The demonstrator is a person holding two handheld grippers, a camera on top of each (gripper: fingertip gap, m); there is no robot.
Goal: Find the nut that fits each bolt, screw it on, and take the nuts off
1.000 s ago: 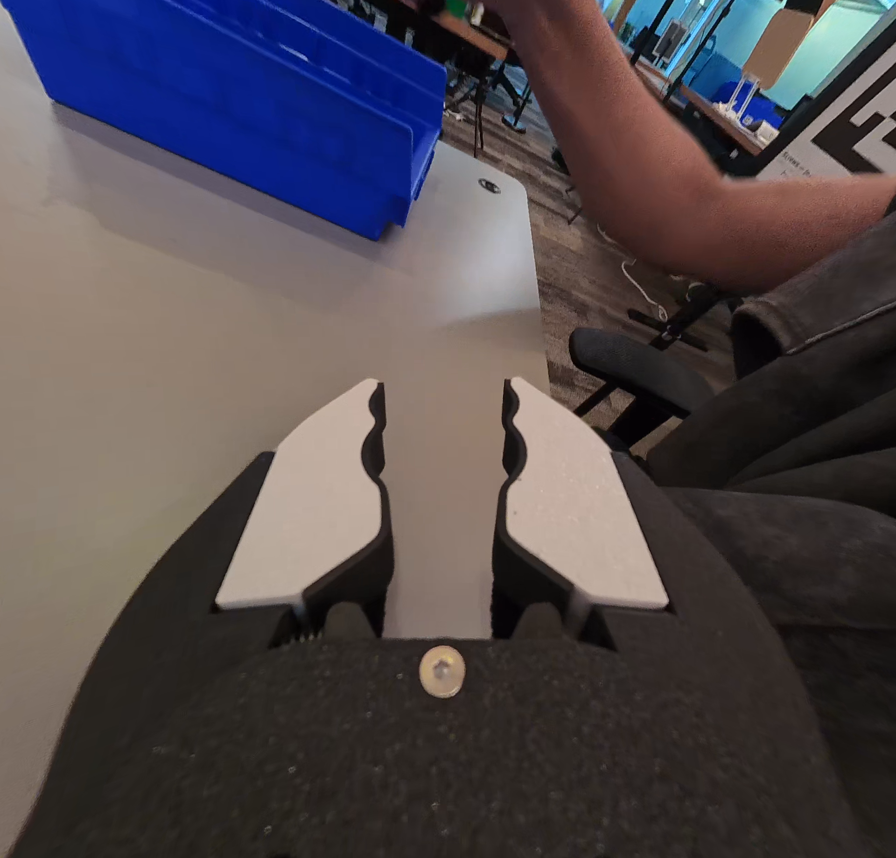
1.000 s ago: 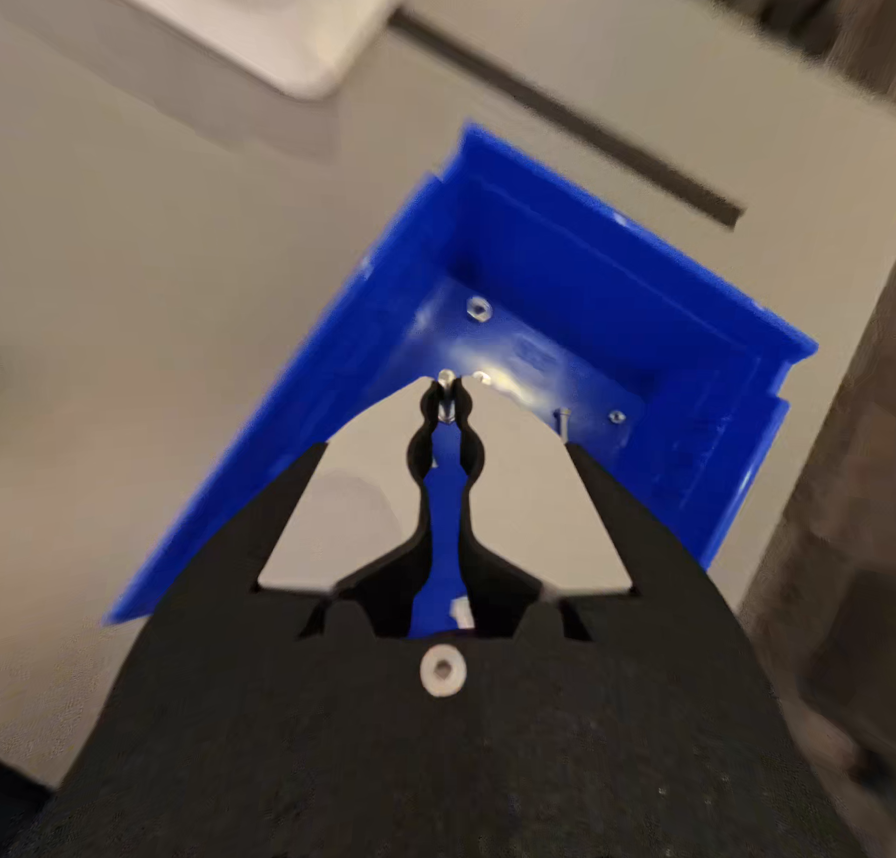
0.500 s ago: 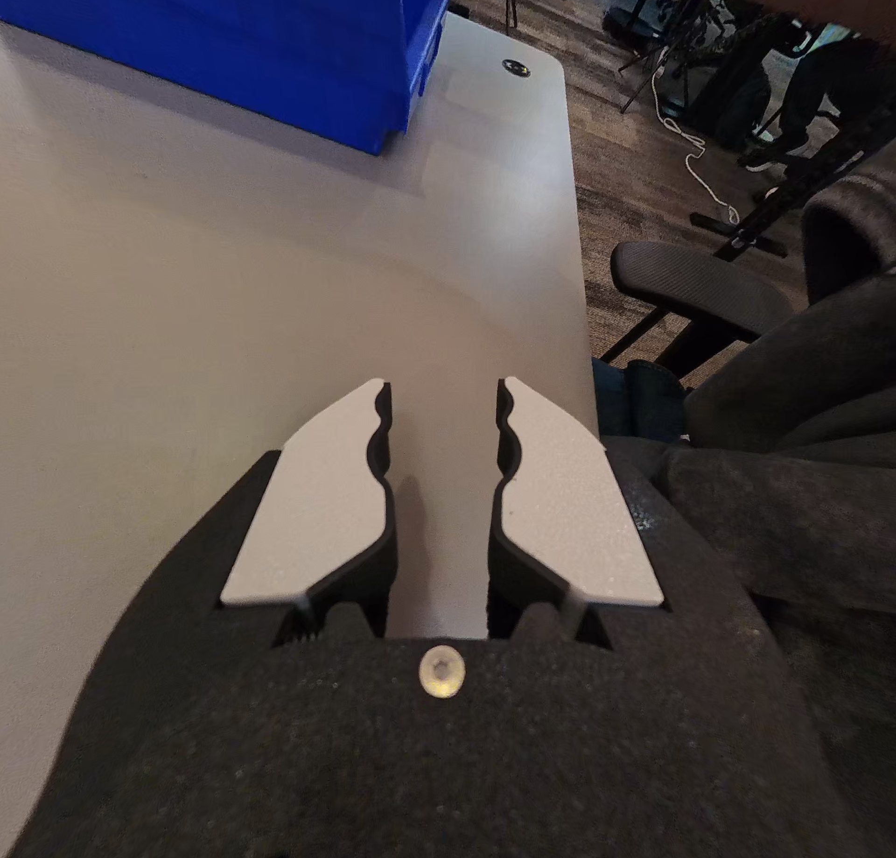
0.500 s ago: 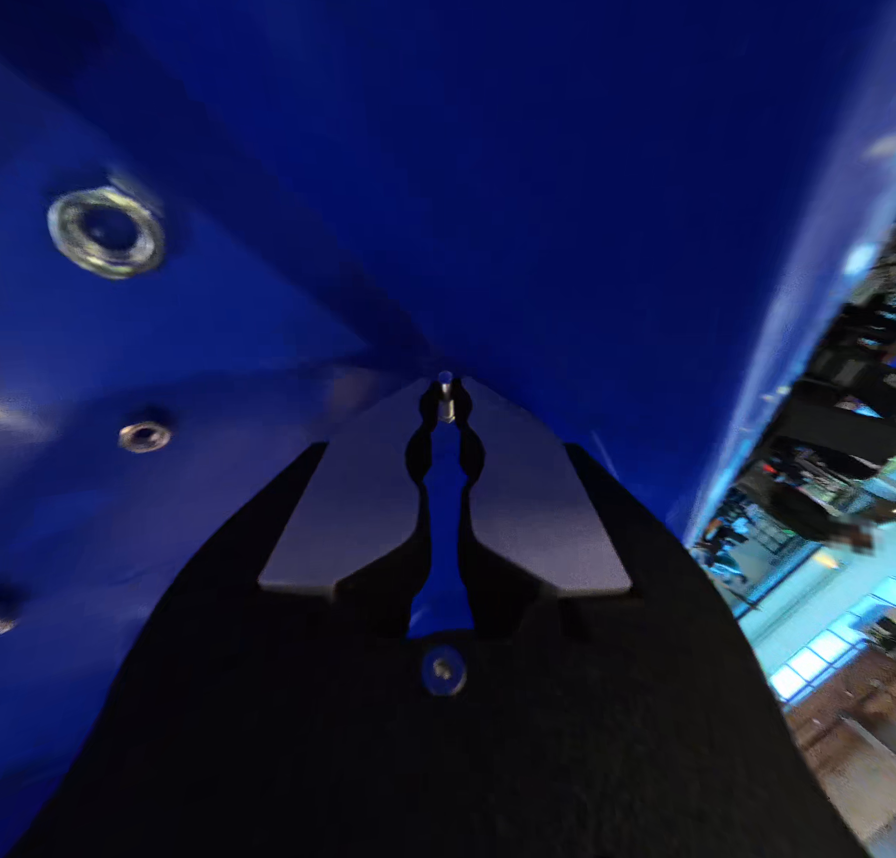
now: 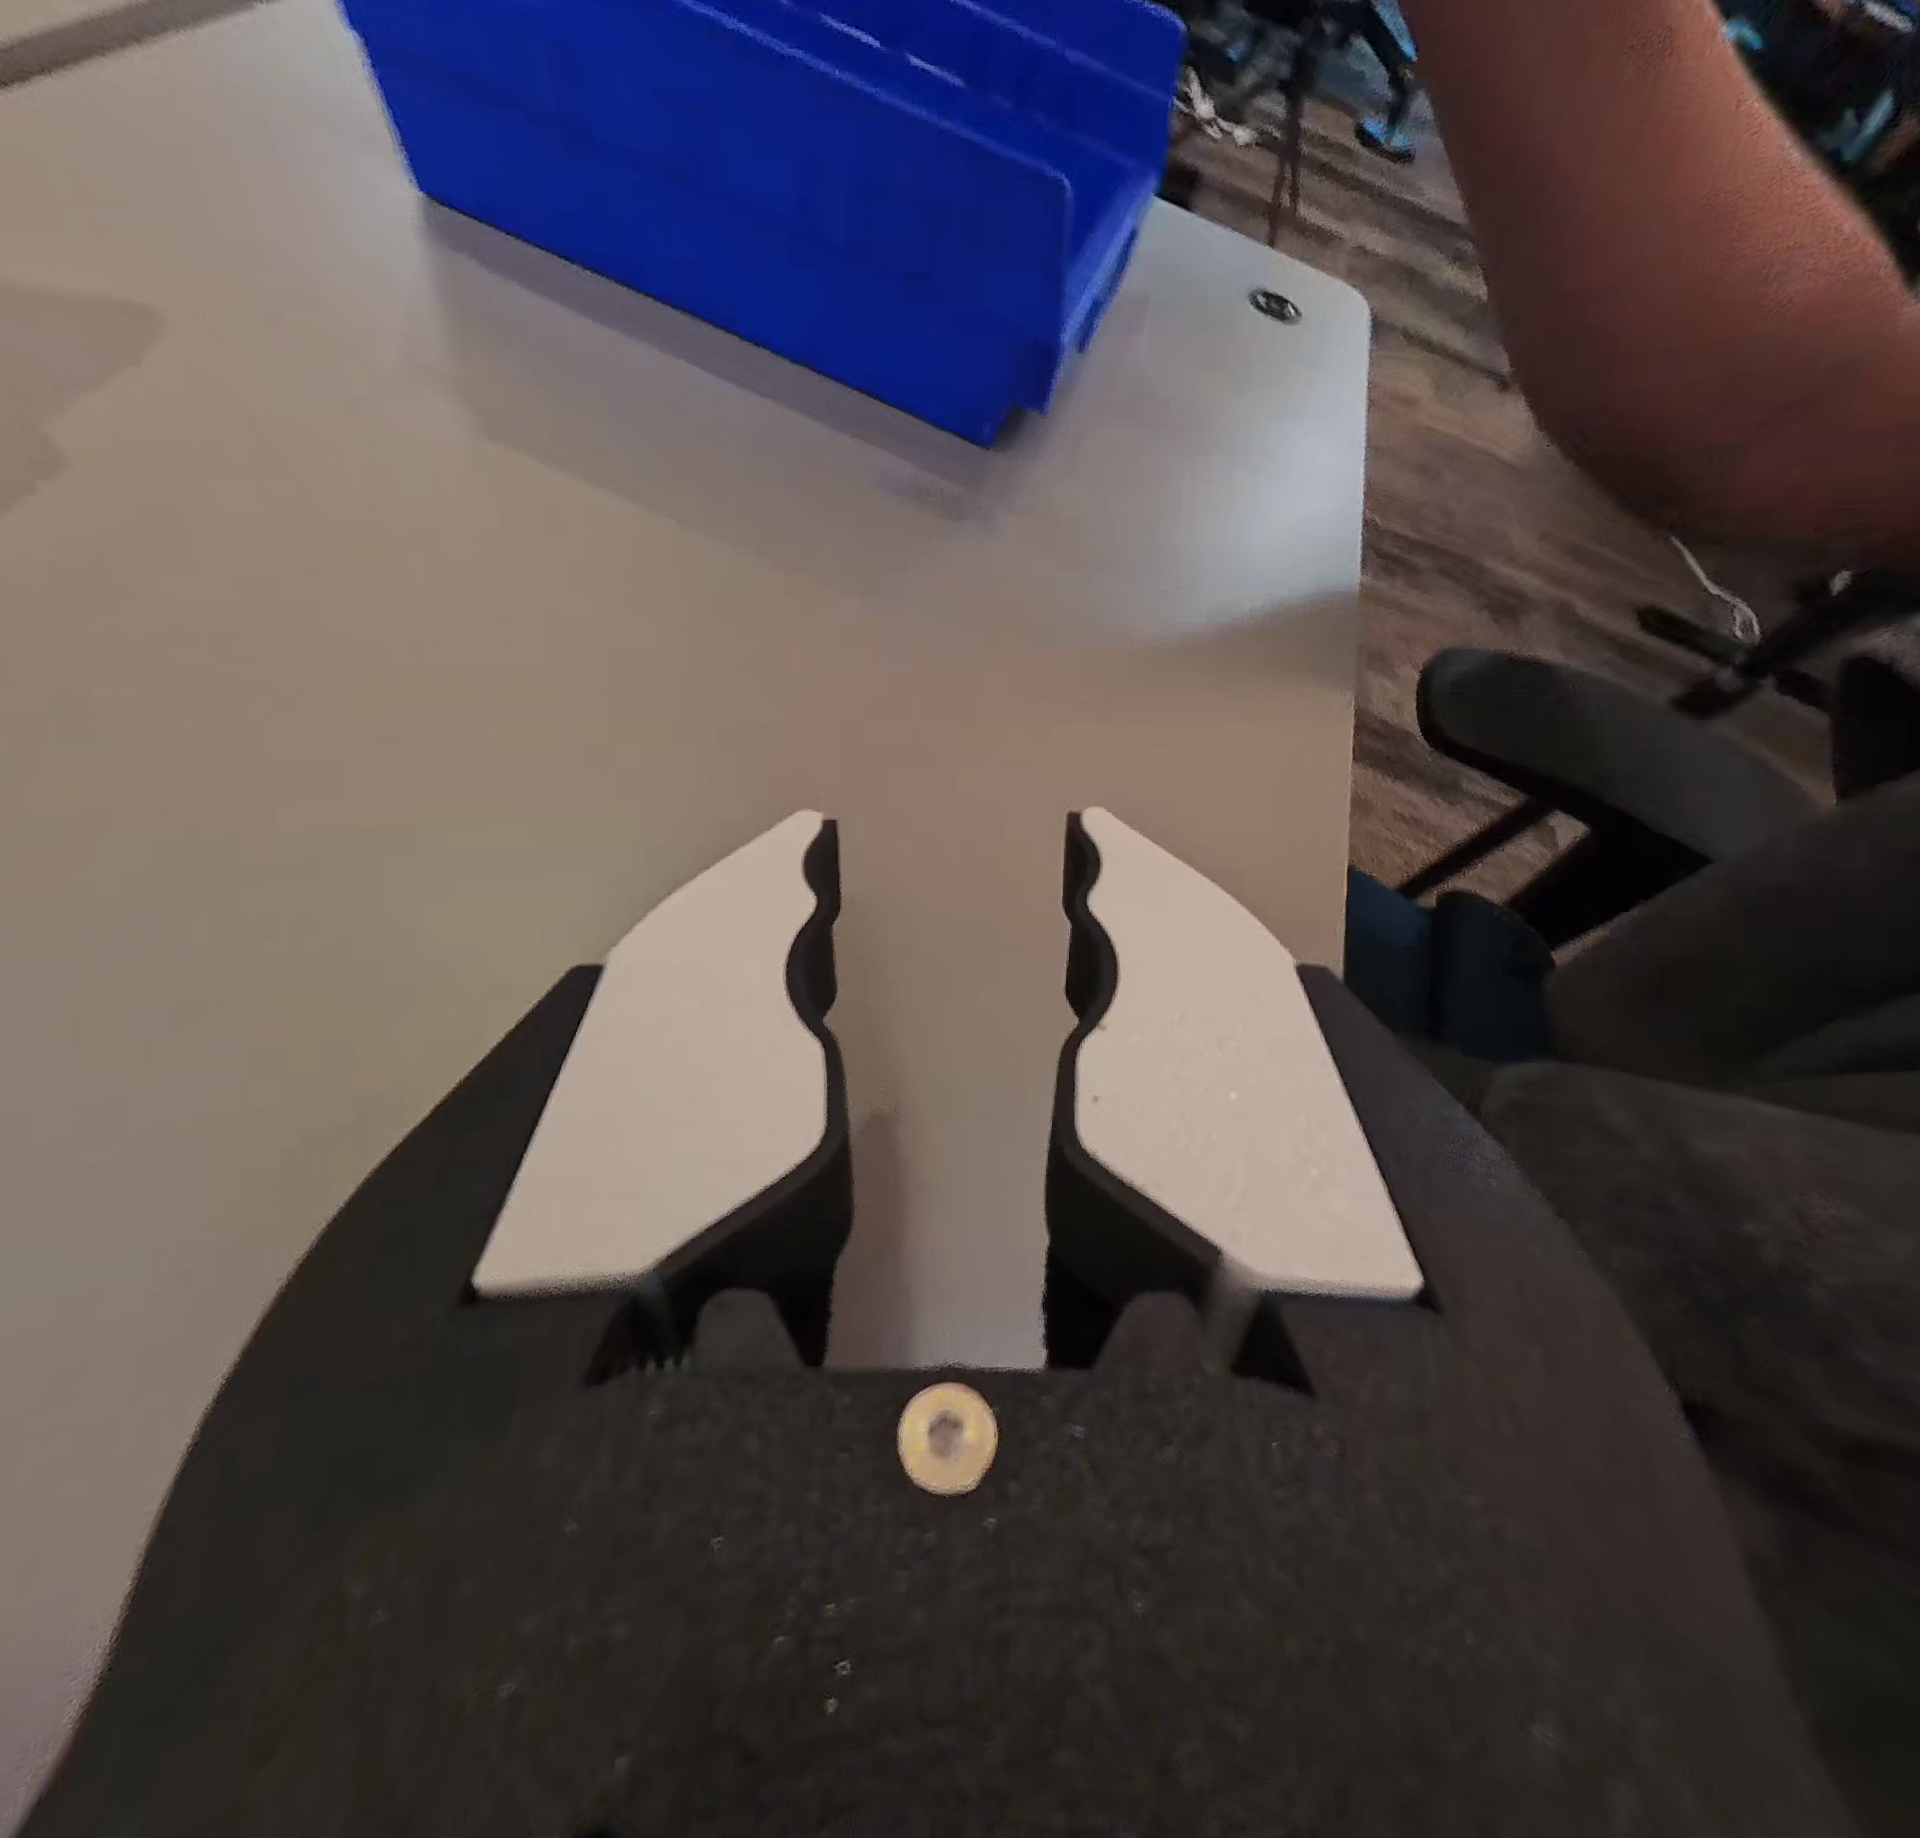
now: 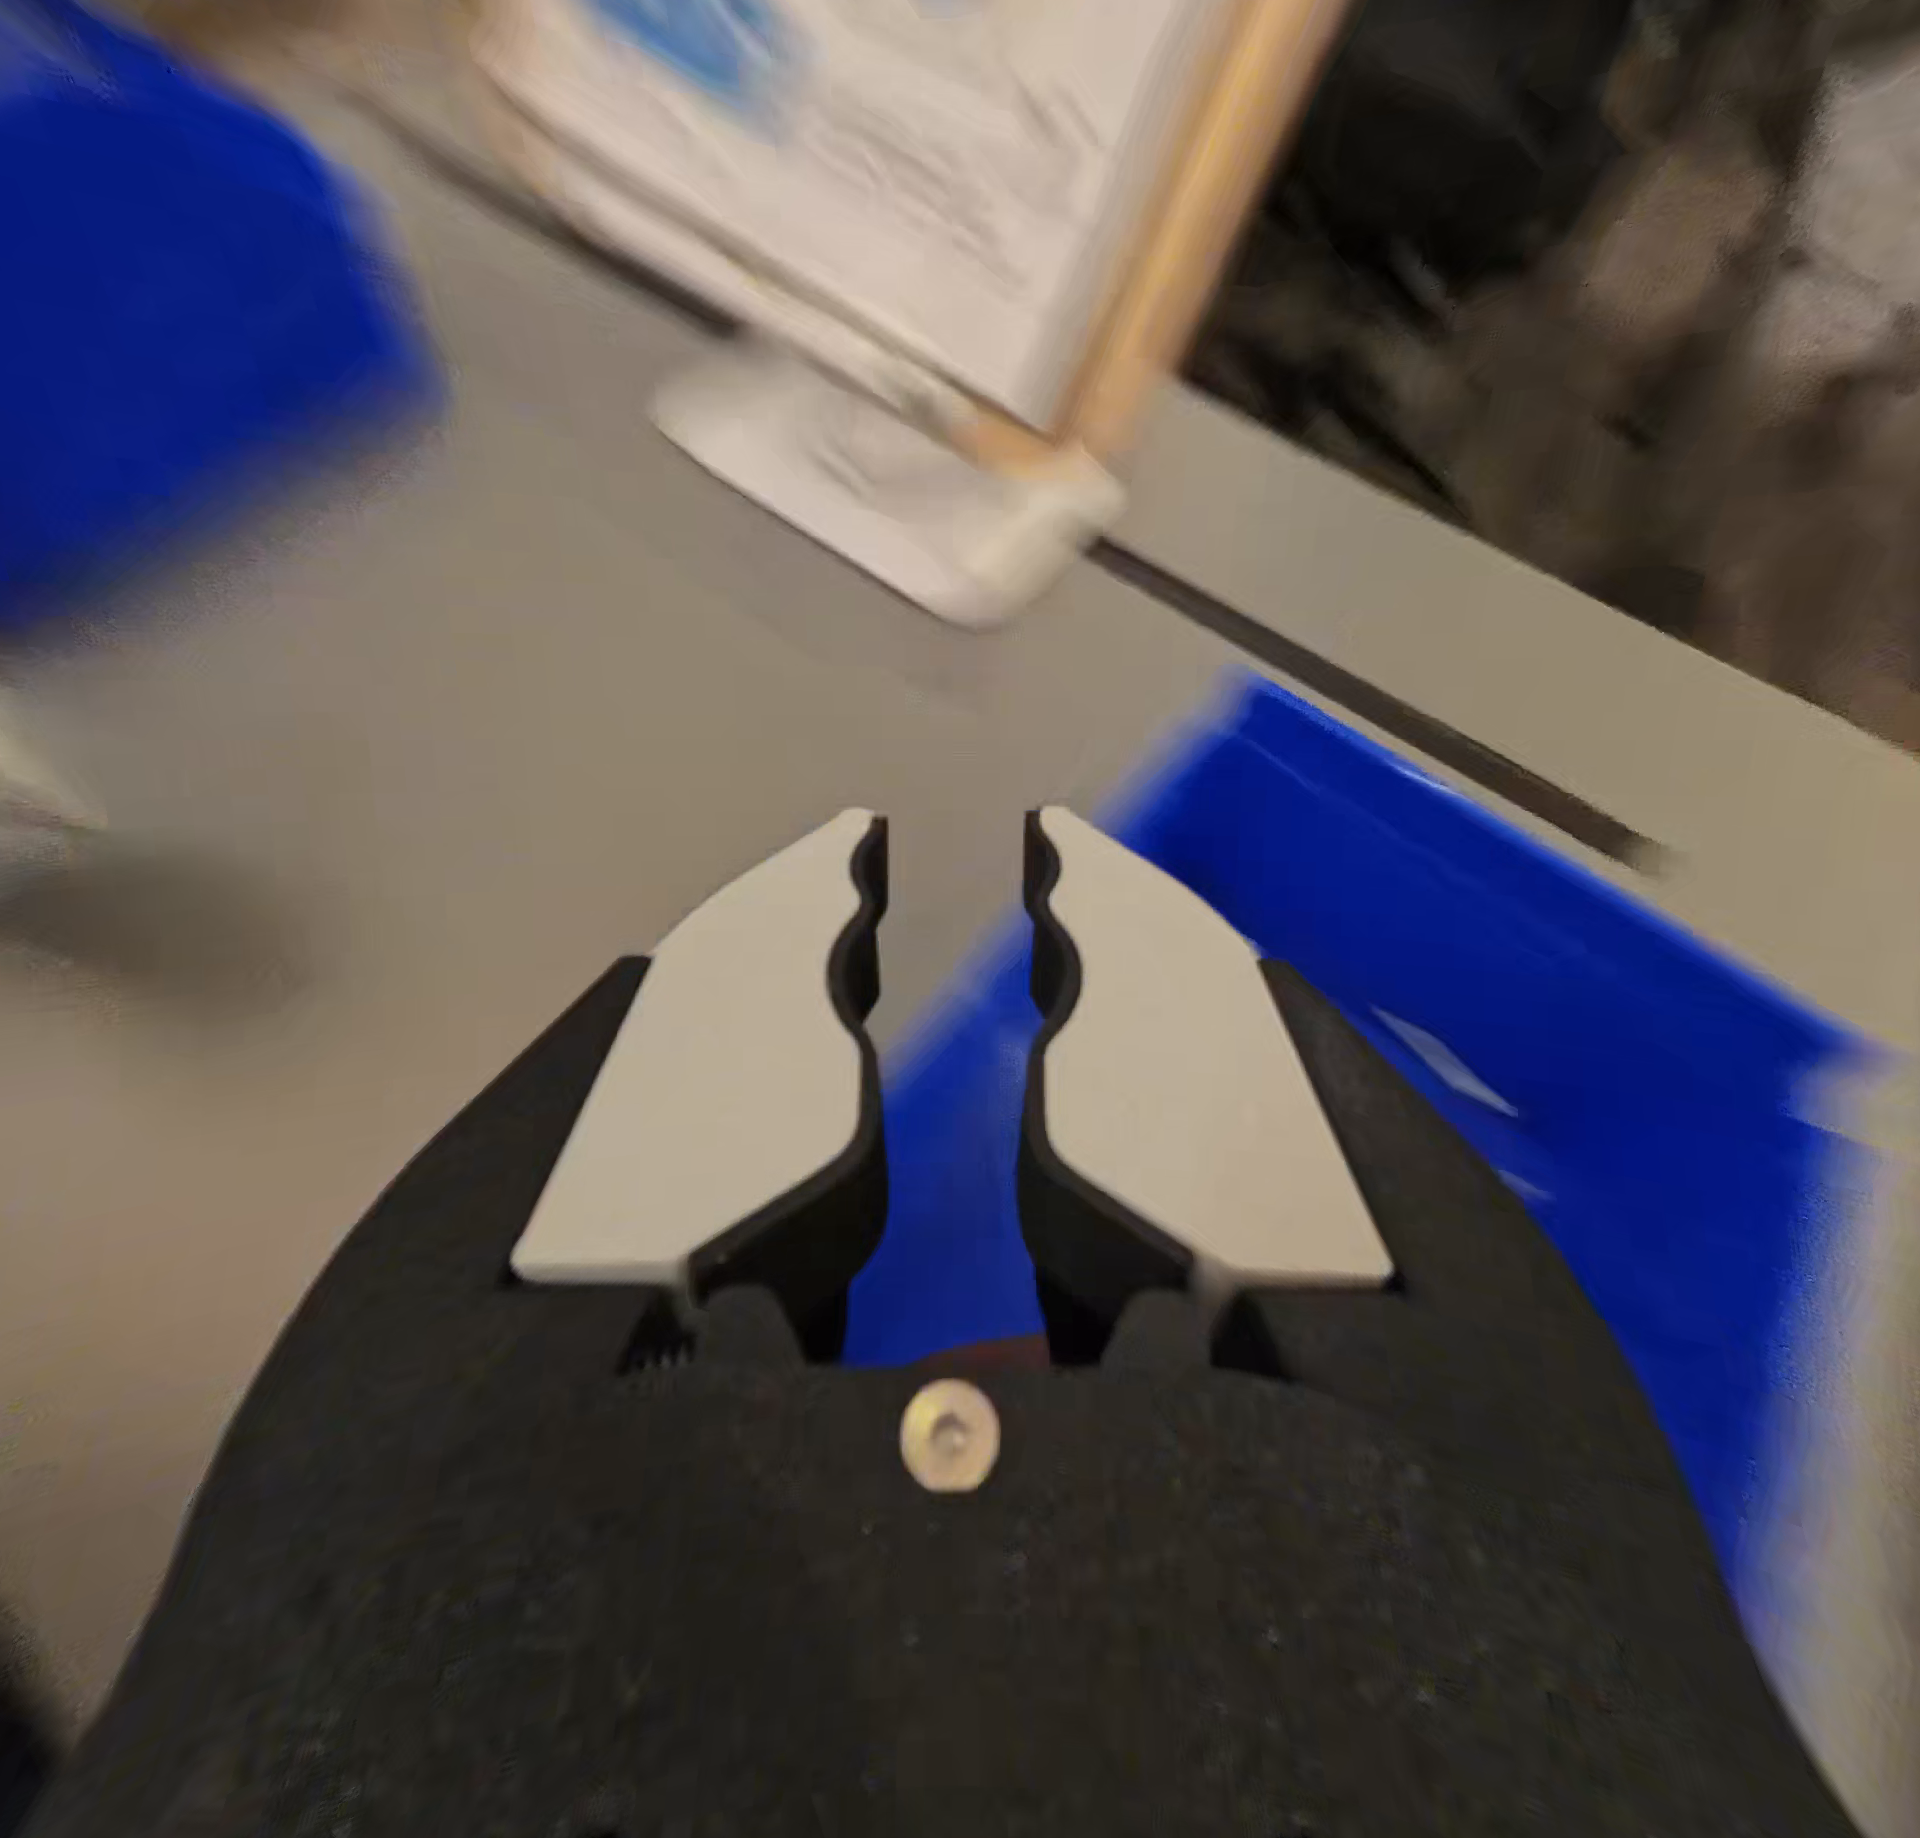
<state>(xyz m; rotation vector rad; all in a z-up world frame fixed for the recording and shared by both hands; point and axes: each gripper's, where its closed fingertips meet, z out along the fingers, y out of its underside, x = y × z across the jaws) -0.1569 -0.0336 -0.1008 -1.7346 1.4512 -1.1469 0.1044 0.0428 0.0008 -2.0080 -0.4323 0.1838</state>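
My left gripper (image 5: 950, 832) is open and empty, held over the grey table (image 5: 416, 645) near its right edge. A blue bin (image 5: 748, 157) stands ahead of it on the table. My right gripper (image 6: 956, 827) is open with nothing between its pads, held above the rim of a blue bin (image 6: 1455, 1040). The right wrist view is blurred by motion. No bolt or nut shows in either view now.
A person's forearm (image 5: 1662, 261) crosses the upper right of the left wrist view. A white stand holding a board (image 6: 883, 230) is on the table beyond the right gripper. A second blue shape (image 6: 177, 334) lies at upper left. An office chair (image 5: 1579, 749) stands beside the table.
My right gripper was shut on a small bolt inside the blue bin; now it is open, empty and lifted out above the rim. My left gripper narrowed slightly and swung back toward the bin.
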